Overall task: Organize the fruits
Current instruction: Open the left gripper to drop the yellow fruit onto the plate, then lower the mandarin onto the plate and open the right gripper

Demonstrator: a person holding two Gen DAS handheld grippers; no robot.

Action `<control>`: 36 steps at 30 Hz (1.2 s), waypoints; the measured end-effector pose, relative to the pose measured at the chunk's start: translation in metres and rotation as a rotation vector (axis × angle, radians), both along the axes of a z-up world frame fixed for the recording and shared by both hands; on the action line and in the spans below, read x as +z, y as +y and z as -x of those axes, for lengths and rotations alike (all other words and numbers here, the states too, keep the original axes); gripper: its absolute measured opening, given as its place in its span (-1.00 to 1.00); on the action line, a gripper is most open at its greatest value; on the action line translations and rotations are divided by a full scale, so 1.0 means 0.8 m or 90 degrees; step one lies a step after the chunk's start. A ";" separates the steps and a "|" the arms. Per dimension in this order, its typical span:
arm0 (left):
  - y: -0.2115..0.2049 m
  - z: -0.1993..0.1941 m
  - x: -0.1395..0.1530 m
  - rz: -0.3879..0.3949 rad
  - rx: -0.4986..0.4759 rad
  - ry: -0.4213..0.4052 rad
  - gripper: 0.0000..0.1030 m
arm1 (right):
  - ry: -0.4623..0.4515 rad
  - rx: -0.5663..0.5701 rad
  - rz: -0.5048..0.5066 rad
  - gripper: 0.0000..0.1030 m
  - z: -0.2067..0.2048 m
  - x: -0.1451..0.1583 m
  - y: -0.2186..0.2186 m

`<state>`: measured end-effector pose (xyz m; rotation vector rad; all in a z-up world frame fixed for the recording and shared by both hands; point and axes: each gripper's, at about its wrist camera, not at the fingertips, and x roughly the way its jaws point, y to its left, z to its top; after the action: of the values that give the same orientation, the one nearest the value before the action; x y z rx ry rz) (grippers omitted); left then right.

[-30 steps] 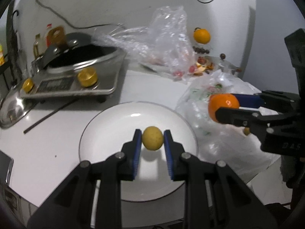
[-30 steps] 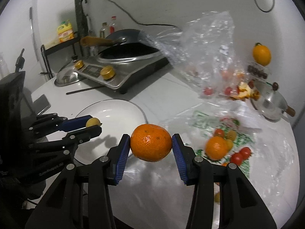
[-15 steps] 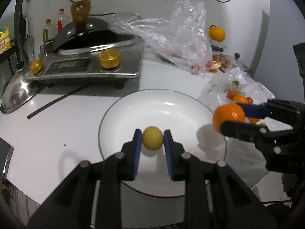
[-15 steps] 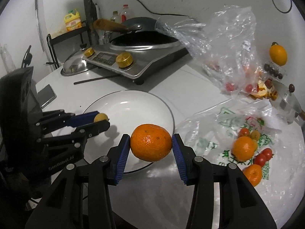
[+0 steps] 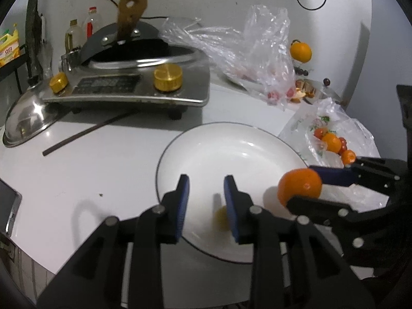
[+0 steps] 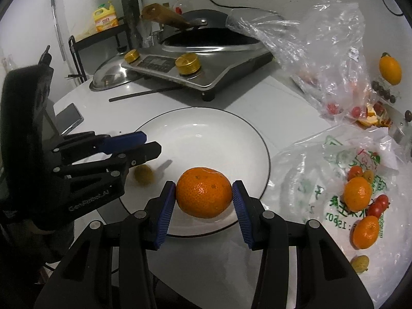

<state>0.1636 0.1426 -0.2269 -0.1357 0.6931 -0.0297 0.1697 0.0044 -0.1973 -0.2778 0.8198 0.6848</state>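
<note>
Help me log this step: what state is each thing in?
Left gripper: jaws just opened, empty.
Yellow fruit: released, on the plate.
Plate: holds only the yellow fruit.
Right gripper: shut on the orange.
Orange: held above the plate.
Bag: open, fruit inside.

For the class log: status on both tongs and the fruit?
Left tongs just opened, small yellow fruit dropped on plate. Right tongs grip orange above plate. Nothing blocking.
</note>
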 end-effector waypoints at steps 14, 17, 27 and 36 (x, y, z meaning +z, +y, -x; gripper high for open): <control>0.029 0.018 0.007 0.009 0.045 -0.013 0.05 | 0.018 0.025 0.009 -0.06 0.008 -0.019 0.031; 0.031 0.020 0.006 0.009 0.050 -0.012 0.05 | 0.017 0.023 0.007 -0.06 0.007 -0.019 0.032; 0.027 0.023 0.013 0.013 0.069 -0.021 0.35 | 0.006 0.021 0.001 -0.02 0.009 -0.014 0.026; 0.014 0.025 0.019 0.000 0.066 -0.019 0.36 | -0.006 0.015 -0.014 0.10 0.010 -0.003 0.008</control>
<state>0.1438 0.1535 -0.2117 -0.1709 0.6562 0.0669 0.1613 0.0111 -0.1999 -0.2705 0.7998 0.7139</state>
